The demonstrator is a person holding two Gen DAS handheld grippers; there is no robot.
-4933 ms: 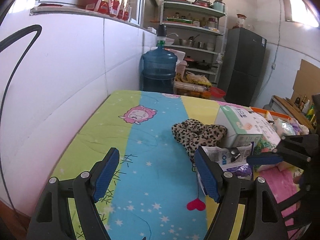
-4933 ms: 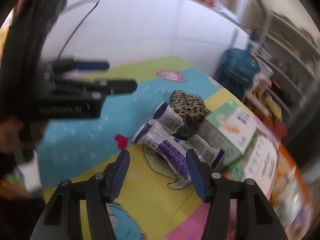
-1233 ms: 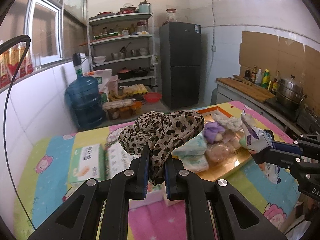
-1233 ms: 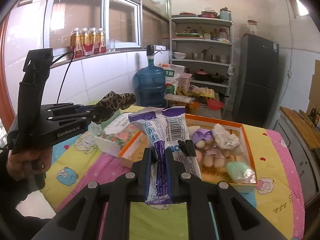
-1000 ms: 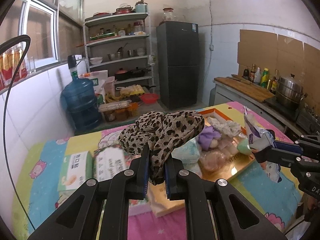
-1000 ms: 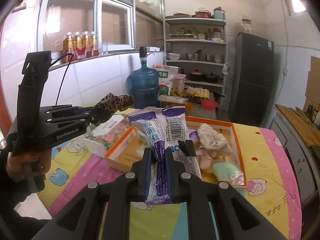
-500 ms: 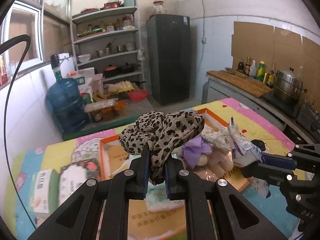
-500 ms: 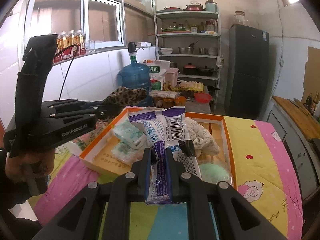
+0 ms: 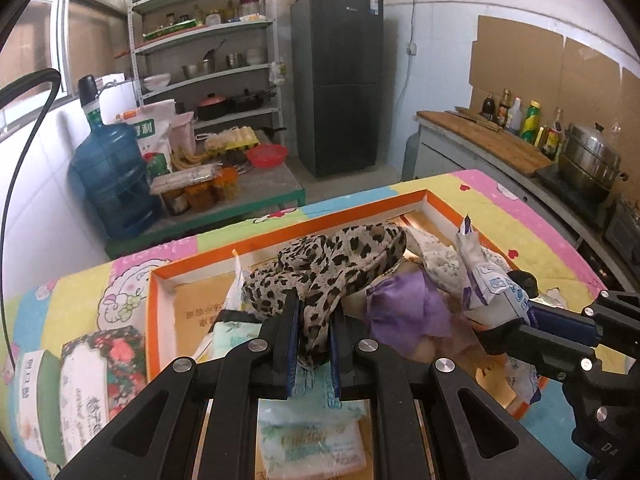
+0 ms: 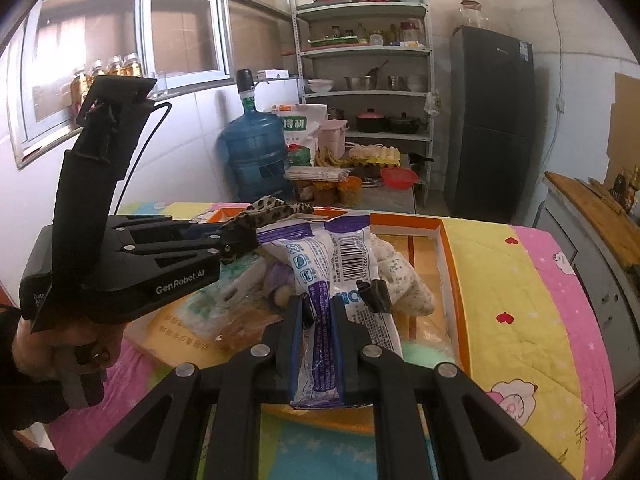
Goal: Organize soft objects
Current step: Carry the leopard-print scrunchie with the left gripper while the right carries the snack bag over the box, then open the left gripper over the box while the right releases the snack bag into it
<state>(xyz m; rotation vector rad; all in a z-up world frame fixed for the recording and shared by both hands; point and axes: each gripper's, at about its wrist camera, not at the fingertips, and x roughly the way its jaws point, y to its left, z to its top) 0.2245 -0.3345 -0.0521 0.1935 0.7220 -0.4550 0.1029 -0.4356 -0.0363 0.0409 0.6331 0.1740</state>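
My left gripper [image 9: 314, 312] is shut on a leopard-print cloth [image 9: 340, 264], holding it over the orange-rimmed cardboard tray [image 9: 288, 232]. The same cloth [image 10: 276, 208] shows at the left gripper's tip in the right wrist view. My right gripper [image 10: 318, 312] is shut on a white and purple plastic packet [image 10: 332, 264], also above the tray [image 10: 450, 280]. From the left wrist view that packet [image 9: 486, 284] hangs at the right, over the tray's right side. Inside the tray lie a purple soft item [image 9: 404, 308], a white speckled cloth [image 10: 400, 276] and pale green tissue packs [image 9: 308, 432].
Tissue boxes [image 9: 80, 376] sit left of the tray on the colourful sheet [image 10: 516, 292]. Behind the table stand a blue water jug [image 9: 108, 176], a low bench with jars, metal shelves [image 9: 208, 56] and a black fridge [image 9: 340, 80]. A counter with bottles and a pot runs along the right.
Both grippers have moved forward and down over the tray, still holding the cloth and the packet. The tray now fills the lower view and the tissue boxes have slid to the left.
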